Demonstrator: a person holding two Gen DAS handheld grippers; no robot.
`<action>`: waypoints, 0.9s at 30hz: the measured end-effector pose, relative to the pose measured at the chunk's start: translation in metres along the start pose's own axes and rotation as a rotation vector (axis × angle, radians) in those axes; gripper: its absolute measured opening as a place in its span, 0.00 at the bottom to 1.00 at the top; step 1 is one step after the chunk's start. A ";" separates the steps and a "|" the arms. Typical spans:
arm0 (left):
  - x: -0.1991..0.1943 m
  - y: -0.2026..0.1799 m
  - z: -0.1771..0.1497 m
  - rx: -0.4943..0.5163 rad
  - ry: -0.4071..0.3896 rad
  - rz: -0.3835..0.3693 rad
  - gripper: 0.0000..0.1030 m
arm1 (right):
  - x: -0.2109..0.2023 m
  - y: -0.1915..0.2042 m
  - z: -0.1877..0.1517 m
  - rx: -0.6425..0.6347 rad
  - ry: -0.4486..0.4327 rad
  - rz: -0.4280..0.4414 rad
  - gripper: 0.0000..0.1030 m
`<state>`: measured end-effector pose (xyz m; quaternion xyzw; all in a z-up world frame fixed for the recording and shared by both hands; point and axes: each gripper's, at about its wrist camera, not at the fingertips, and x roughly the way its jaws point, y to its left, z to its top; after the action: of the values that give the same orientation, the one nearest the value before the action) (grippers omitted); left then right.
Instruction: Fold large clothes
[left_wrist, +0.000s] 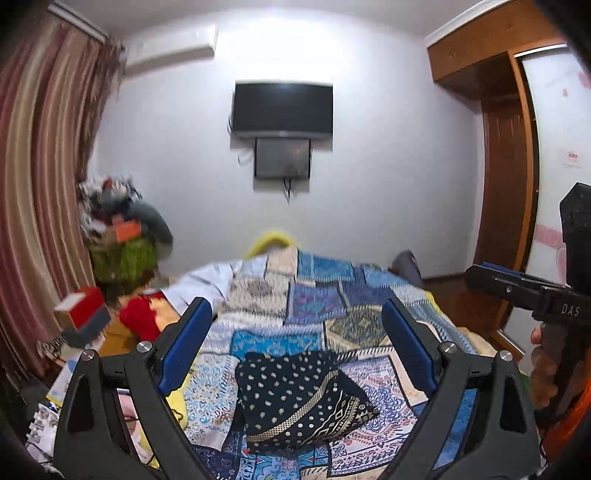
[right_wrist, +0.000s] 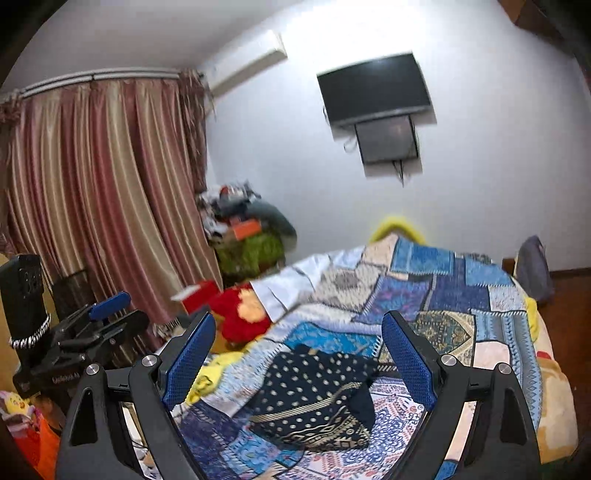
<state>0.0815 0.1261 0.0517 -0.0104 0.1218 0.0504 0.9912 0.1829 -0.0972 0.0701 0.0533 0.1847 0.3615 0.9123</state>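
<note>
On the bed (left_wrist: 424, 306), the folded garment (left_wrist: 299, 398) lies beyond both grippers' released fingers (left_wrist: 406, 339).

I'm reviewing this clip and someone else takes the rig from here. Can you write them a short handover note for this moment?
Left gripper: open, holding nothing, raised above the bed.
Right gripper: open, holding nothing, likewise raised.
The dark dotted garment lies on the patchwork bedspread, already in a compact, folded-looking bundle, neither gripper touching it.
Done: it seems folded, though the edges look uneven.
Left: check and tidy the fold; whether other clothes are waiting is unclear.
</note>
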 end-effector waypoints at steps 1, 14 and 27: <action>-0.010 -0.004 -0.003 -0.003 -0.019 0.008 0.92 | -0.007 0.003 -0.003 0.001 -0.011 0.001 0.88; -0.040 -0.034 -0.038 -0.004 -0.024 0.055 1.00 | -0.047 0.034 -0.062 -0.064 -0.001 -0.150 0.97; -0.035 -0.030 -0.047 -0.036 0.004 0.046 1.00 | -0.047 0.034 -0.066 -0.086 -0.001 -0.186 0.98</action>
<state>0.0399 0.0914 0.0152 -0.0256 0.1230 0.0753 0.9892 0.1049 -0.1067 0.0306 -0.0032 0.1727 0.2827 0.9435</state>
